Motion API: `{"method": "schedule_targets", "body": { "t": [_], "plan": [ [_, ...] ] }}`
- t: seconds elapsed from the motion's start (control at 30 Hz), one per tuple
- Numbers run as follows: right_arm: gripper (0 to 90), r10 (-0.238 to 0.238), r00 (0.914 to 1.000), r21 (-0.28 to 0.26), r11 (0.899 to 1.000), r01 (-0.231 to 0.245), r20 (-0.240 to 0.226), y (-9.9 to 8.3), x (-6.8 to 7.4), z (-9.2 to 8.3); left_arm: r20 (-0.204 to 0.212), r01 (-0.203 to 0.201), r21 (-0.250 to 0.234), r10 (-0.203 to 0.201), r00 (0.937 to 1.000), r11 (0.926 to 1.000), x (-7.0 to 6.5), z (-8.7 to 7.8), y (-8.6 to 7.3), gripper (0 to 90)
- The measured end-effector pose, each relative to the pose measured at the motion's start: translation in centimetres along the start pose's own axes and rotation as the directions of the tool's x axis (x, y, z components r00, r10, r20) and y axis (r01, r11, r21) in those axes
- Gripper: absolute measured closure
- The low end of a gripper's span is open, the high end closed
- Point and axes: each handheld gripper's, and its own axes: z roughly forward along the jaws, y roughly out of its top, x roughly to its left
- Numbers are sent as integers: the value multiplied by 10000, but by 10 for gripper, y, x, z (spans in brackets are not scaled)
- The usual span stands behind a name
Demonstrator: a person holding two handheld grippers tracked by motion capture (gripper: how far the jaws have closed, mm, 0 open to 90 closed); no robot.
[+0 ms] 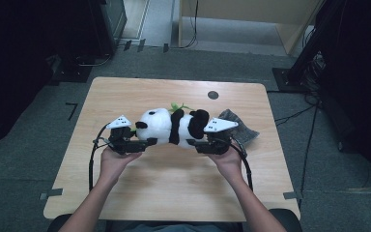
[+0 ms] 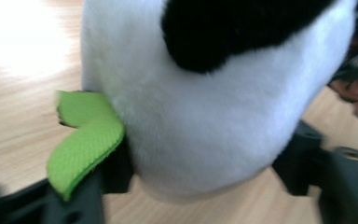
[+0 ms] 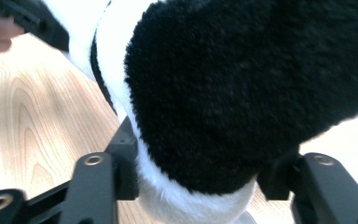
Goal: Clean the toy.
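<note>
At frame centre on the surface [image 1: 174, 169], plush panda [image 1: 171, 124] lying sideways, clamped at either end by left tongs [image 1: 142, 142] and right tongs [image 1: 198, 143]. Risk: soft fur slipping out mid-lift.

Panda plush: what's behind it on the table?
Behind the panda plush, a grey cloth lies at its right end and green leaves stick up. The plush covers the cloth's near edge.

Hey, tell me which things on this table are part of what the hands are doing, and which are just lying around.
In use:
plush panda
left gripper
right gripper

Lying about:
grey cloth behind the right gripper
dark round spot on the wooden table
</note>
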Motion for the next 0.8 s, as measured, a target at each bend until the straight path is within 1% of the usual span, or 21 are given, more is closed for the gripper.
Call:
{"method": "schedule_targets", "body": {
  "t": [0.03,0.07,0.1,0.17,0.23,0.27,0.3,0.33,0.37,0.4,0.47,0.5,0.53,0.57,0.6,0.63,0.67,0.7,0.73,0.77,0.8],
  "plan": [
    [495,159,9998,-48,9999,-159,-74,1,-2,-2,-15,-24,-89,24,10000,10000,1,1,-1,204],
    [503,351,9993,-80,9993,-352,-108,2,-4,-5,14,-62,-211,62,10000,9998,1,1,-2,178],
    [509,536,9984,-107,9985,-537,-155,3,-6,-6,-11,-195,-339,195,9998,9992,1,1,-3,160],
    [516,854,9961,-95,9963,-857,-229,5,-9,-10,-196,-563,-493,553,9983,9972,1,0,-5,130],
    [517,1083,9941,-132,9940,-1084,-104,7,-13,-15,-509,-1240,-609,1210,9913,9904,0,-1,-9,129],
    [516,1180,9930,-195,9928,-1180,-6,7,-14,-18,-806,-1621,-513,1576,9842,9854,0,-1,-12,130],
    [516,1261,9920,-283,9917,-1258,88,7,-16,-22,-1016,-1766,-460,1712,9800,9832,0,-2,-16,130],
    [516,1444,9894,-341,9890,-1439,133,8,-17,-26,-936,-1779,-423,1734,9804,9831,2,-2,-19,130],
    [515,1639,9865,-414,9857,-1636,52,8,-19,-29,-788,-1816,-342,1785,9808,9828,3,-3,-20,130],
    [514,1792,9838,-506,9825,-1793,-62,8,-19,-34,-685,-1940,-352,1913,9791,9804,2,-4,-22,130],
    [511,2049,9779,-571,9767,-2070,-418,8,-19,-39,-568,-2238,-529,2208,9737,9732,-1,-4,-23,130],
    [507,2170,9741,-520,9740,-2204,-637,8,-19,-41,-510,-2350,-682,2318,9714,9696,-3,-4,-22,130],
    [504,2192,9719,-423,9738,-2234,-862,9,-18,-40,-479,-2459,-799,2426,9689,9660,-6,-3,-22,130],
    [500,2217,9692,-357,9733,-2266,-1068,9,-16,-40,-516,-2548,-893,2510,9666,9629,-9,-1,-22,130],
    [493,2239,9657,-234,9732,-2288,-1318,10,-13,-37,-681,-2671,-915,2616,9628,9593,-11,1,-22,123],
    [489,2202,9641,-89,9746,-2239,-1484,11,-10,-35,-888,-2738,-887,2662,9598,9577,-13,2,-22,107],
    [484,2162,9648,-74,9755,-2197,-1500,12,-7,-33,-1021,-2727,-865,2638,9592,9582,-13,3,-22,104],
    [478,2132,9646,-10,9764,-2160,-1550,13,-4,-32,-1097,-2737,-976,2630,9586,9569,-13,2,-22,119],
    [474,2117,9646,-27,9767,-2148,-1570,13,-2,-30,-1156,-2712,-1104,2587,9590,9562,-12,1,-22,178],
    [464,2118,9651,-48,9766,-2151,-1538,13,0,-29,-1196,-2622,-1186,2483,9613,9577,-12,0,-22,254],
    [451,2112,9653,-60,9767,-2146,-1537,13,1,-28,-1133,-2483,-1260,2347,9654,9605,-11,-1,-21,337]
  ]
}}
